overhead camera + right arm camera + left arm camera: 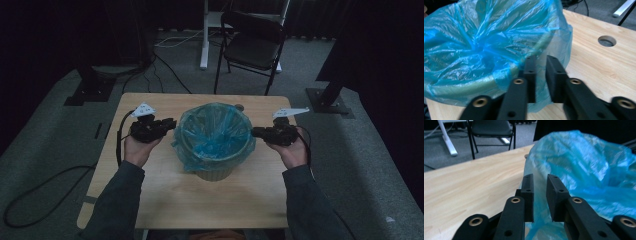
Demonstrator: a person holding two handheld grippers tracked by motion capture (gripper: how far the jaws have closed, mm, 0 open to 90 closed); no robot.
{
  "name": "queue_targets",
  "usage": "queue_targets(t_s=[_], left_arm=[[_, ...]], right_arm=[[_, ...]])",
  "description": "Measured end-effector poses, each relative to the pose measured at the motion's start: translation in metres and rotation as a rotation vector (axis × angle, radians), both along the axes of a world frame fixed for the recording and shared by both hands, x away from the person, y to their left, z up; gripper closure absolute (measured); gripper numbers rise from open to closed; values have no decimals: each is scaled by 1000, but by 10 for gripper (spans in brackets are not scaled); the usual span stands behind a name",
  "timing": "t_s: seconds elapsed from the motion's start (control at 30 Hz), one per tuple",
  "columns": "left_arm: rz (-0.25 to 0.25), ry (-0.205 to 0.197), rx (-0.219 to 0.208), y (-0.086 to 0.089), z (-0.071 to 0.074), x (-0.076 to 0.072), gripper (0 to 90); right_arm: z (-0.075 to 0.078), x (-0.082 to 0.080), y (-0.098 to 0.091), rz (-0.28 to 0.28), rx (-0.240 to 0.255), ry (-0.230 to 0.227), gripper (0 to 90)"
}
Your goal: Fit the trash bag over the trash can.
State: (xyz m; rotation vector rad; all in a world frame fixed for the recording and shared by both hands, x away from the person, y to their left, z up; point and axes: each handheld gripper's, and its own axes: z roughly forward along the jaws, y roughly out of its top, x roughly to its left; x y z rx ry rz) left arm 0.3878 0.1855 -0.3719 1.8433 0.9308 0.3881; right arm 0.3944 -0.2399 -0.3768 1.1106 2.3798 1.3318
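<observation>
The left gripper [170,123] sat at the left side of the bin [215,170], its jaws parted by a narrow gap and released: in the left gripper view [539,195] the pads pressed on nothing, though the blue bag [584,170] hung just behind the gap. The right gripper [256,132] sat at the bin's opposite side, level with the rim, and was likewise let go; in the right gripper view [541,78] its jaws stood slightly apart with the bag's [486,45] folded-over skirt showing through the gap, not pinched.

The bin stood upright near the middle of the wooden table [170,195]. The blue bag [212,131] lined it, sunk into the inside in crumpled folds, with its edge turned down over the rim all around. The greenish rim [474,83] showed through the plastic in the right gripper view. A round hole [607,41] in the tabletop lay beyond the bin, apart from it.

Past the far side of the bin, off the table, a black folding chair [252,45] stood on the grey floor.
</observation>
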Motion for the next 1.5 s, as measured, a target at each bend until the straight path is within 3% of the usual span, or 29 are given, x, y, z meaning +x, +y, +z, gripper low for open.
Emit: queue_targets(t_s=[0.2, 0.5, 0.73, 1.17, 1.5], left_arm=[[-47, -32, 8, -11, 14, 3, 717], [-125, -50, 35, -35, 28, 10, 695], [-189, -39, 56, -50, 35, 15, 679], [-241, -42, 59, -71, 46, 23, 660], [-292, -43, 86, -91, 51, 27, 652]], right_arm=[[3, -4, -5, -17, 17, -26, 669], [-3, -10, -8, 6, 7, -15, 640], [-8, -14, -9, 22, 5, -6, 627], [-11, -16, -10, 44, 3, -1, 622], [-13, -16, -8, 52, 2, 1, 624]])
